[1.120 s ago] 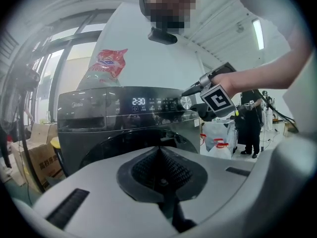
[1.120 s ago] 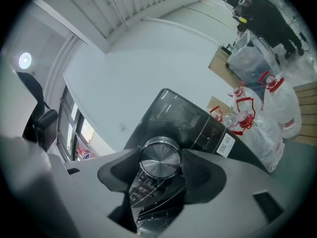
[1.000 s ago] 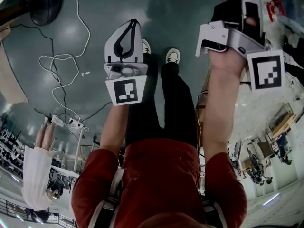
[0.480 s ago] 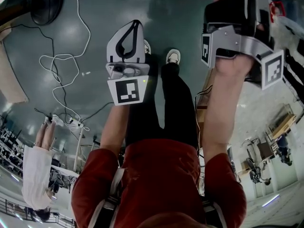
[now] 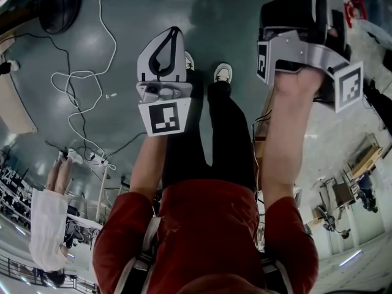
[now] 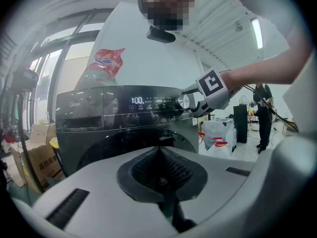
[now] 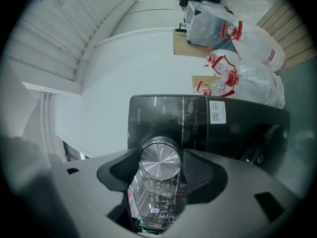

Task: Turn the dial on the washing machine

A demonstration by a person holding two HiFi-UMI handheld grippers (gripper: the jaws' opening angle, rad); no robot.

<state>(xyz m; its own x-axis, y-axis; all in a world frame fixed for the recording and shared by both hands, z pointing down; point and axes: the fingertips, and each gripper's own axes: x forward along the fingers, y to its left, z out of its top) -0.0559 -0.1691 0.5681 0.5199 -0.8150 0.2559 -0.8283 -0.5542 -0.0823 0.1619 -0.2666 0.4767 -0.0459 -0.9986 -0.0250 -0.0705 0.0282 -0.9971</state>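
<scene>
The dark grey washing machine [image 6: 99, 118] faces me, its display lit. Its round silver dial [image 6: 184, 101] is at the right end of the control panel. My right gripper [image 6: 192, 103] reaches in level from the right and is shut on the dial. In the right gripper view the dial [image 7: 160, 157] fills the gap, with a dark pad pressed on each side. From the head view the right gripper [image 5: 300, 5] is at the top right, rolled on its side. The left gripper [image 5: 166, 35] hangs shut and empty in front of the machine door, away from the panel.
A red packet [image 6: 104, 63] lies on top of the machine. Cardboard boxes [image 6: 29, 152] stand to its left, white bags with red handles [image 6: 218, 135] to its right. A person [image 6: 262, 115] stands further right. White cables [image 5: 79, 84] trail over the floor, near a bystander's hand [image 5: 58, 173].
The right gripper has rolled about its own axis on the dial, so its marker cube now shows edge-on. The left gripper has stayed in place.
</scene>
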